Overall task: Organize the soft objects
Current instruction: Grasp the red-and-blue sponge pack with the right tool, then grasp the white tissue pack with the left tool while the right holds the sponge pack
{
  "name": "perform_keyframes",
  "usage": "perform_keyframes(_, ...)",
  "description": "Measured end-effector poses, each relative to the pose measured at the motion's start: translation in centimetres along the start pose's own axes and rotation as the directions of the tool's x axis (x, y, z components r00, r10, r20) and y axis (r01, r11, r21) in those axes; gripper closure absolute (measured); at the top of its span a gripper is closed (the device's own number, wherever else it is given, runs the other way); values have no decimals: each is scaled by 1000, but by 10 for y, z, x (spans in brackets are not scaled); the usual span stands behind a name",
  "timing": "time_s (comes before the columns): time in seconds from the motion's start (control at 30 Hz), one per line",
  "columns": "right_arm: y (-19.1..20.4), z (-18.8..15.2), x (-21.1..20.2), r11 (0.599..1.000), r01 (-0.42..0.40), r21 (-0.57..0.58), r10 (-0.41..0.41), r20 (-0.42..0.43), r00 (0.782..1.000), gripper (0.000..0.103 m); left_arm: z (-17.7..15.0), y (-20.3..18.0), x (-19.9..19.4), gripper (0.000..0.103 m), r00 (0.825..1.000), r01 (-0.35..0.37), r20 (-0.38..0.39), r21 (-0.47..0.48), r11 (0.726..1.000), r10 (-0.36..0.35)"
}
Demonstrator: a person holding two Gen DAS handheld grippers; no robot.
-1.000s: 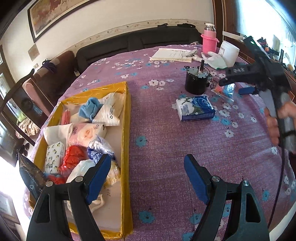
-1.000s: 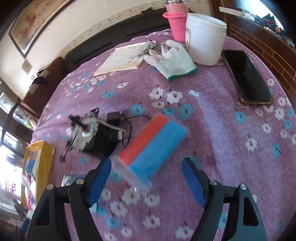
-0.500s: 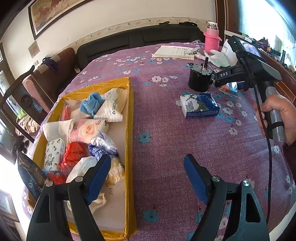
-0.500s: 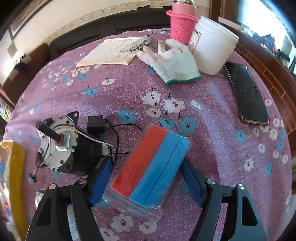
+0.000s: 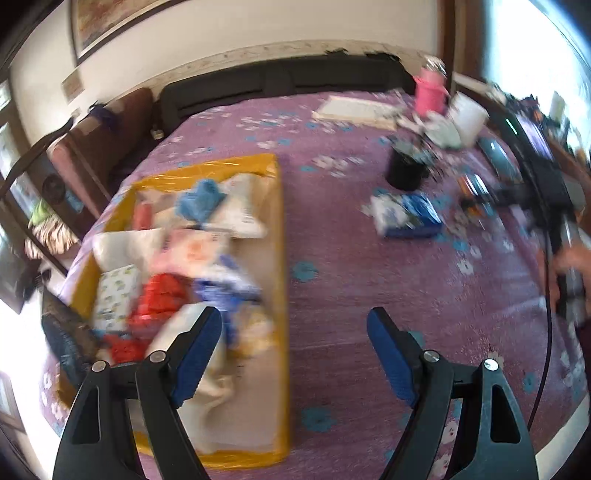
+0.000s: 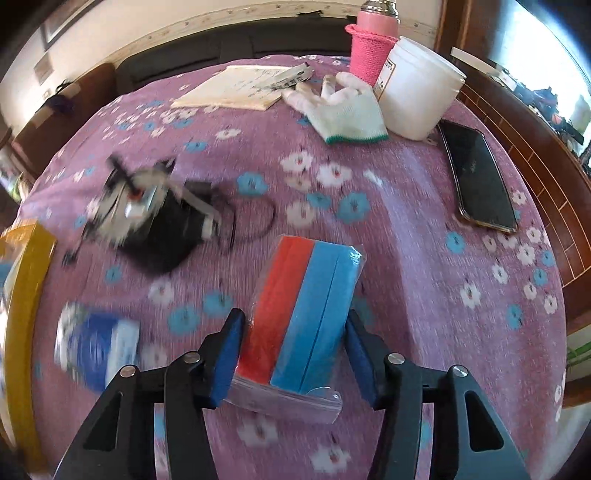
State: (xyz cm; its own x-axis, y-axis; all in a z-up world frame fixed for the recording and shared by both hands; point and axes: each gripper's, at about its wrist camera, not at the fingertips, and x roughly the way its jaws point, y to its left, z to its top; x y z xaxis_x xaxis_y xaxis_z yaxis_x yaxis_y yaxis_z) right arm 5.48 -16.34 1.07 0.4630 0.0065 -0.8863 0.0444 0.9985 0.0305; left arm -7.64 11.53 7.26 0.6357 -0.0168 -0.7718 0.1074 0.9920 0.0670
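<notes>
1. Sponge pack [image 6: 303, 314], red and blue in clear wrap, sits clamped between the pads of the right claw [image 6: 295, 354], its long axis running straight out from the claw, above the floral tabletop [image 6: 424, 258].
2. Left claw [image 5: 295, 354] gapes wide and empty beside the yellow tray [image 5: 279, 258] of soft goods, which the left hand is nearer.
3. Blue tissue pack [image 6: 96, 343] lies just left; no writing is legible.

Ahead of the gripper, a dark sofa [image 5: 280, 83] is lining a cream wall [image 5: 236, 33]; daylight is glaring through a window [image 5: 532, 40] to its right.
</notes>
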Motion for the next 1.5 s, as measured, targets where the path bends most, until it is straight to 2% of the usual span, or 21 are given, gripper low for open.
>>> perform_keyframes(0.07, -3, -15, -7, 999, -25, -26, 25, -8, 1000, 46, 1, 31, -11, 23, 999, -30, 24, -70, 997, 31)
perform_keyframes(0.17, -10, -36, -19, 997, -64, -43, 63, -16, 998, 45, -3, 95, -31, 22, 985, -143, 63, -218, 965, 160)
perform_keyframes(0.23, -16, -45, -25, 996, -86, -27, 85, -17, 996, 45, -11, 136, -40, 22, 967, -218, 58, -325, 920, 249)
perform_keyframes(0.27, -20, -48, -27, 995, -98, -13, 98, -18, 995, 45, -18, 160, -44, 22, 959, -242, 44, -395, 886, 281)
perform_keyframes(0.33, -24, -50, -28, 993, -117, 12, 117, -17, 993, 45, -26, 182, -46, 22, 951, -261, 30, -456, 851, 308)
perform_keyframes(0.4, -25, -51, -29, 993, -119, 22, 119, -14, 993, 45, -29, 195, -36, 22, 943, -295, -3, -469, 832, 333)
perform_keyframes(0.5, -22, -51, -28, 994, -110, 27, 110, -12, 994, 45, -22, 196, -7, 25, 952, -297, -65, -429, 853, 299)
perform_keyframes(0.57, -21, -52, -28, 993, -111, 30, 111, -12, 994, 45, -12, 186, 9, 27, 956, -291, -85, -377, 879, 280)
perform_keyframes(0.7, -22, -53, -29, 993, -109, 39, 109, -11, 994, 44, 8, 156, 44, 27, 947, -317, -130, -231, 920, 294)
perform_keyframes(0.77, -23, -53, -28, 993, -110, 44, 111, -12, 994, 36, 11, 147, 48, 27, 935, -348, -134, -180, 920, 327)
perform_keyframes(0.87, -22, -54, -27, 994, -102, 31, 102, -4, 995, 26, 13, 142, 25, 27, 926, -377, -74, -177, 909, 369)
perform_keyframes(0.93, -21, -54, -25, 995, -96, 21, 96, 6, 995, 20, 15, 139, 4, 26, 944, -326, -18, -215, 921, 330)
perform_keyframes(0.97, -20, -54, -24, 995, -96, 22, 95, 12, 995, 16, 17, 131, -9, 24, 959, -268, 26, -224, 937, 281)
perform_keyframes(1.0, -20, -53, -23, 995, -97, 26, 97, 16, 995, 12, 20, 125, -16, 20, 967, -232, 51, -219, 948, 249)
perform_keyframes(1.07, -17, -51, -21, 994, -99, 38, 98, 22, 995, 8, 28, 100, -24, 16, 983, -134, 102, -174, 976, 153)
perform_keyframes(1.13, -13, -49, -20, 996, -78, 40, 77, 33, 997, 7, 36, 69, -18, 15, 993, -22, 111, -108, 994, 34)
perform_keyframes(1.17, -11, -49, -19, 997, -65, 37, 63, 41, 997, 7, 43, 47, -7, 16, 995, 47, 89, -71, 996, -40)
perform_keyframes(1.3, -9, -49, -17, 1000, -18, 9, 17, 56, 998, 9, 60, -17, 25, 16, 980, 198, 14, 7, 980, -198)
perform_keyframes(1.33, -11, -49, -18, 1000, -12, 7, 12, 59, 998, 11, 61, -32, 30, 16, 978, 210, 2, 29, 977, -211)
perform_keyframes(1.4, -17, -51, -21, 1000, 14, 6, -14, 76, 997, 27, 68, -57, 44, 16, 974, 227, -11, 71, 971, -226)
perform_keyframes(1.5, -29, -54, -24, 1000, -15, 27, 12, 109, 994, 32, 78, -77, 71, 16, 970, 237, -65, 71, 969, -232)
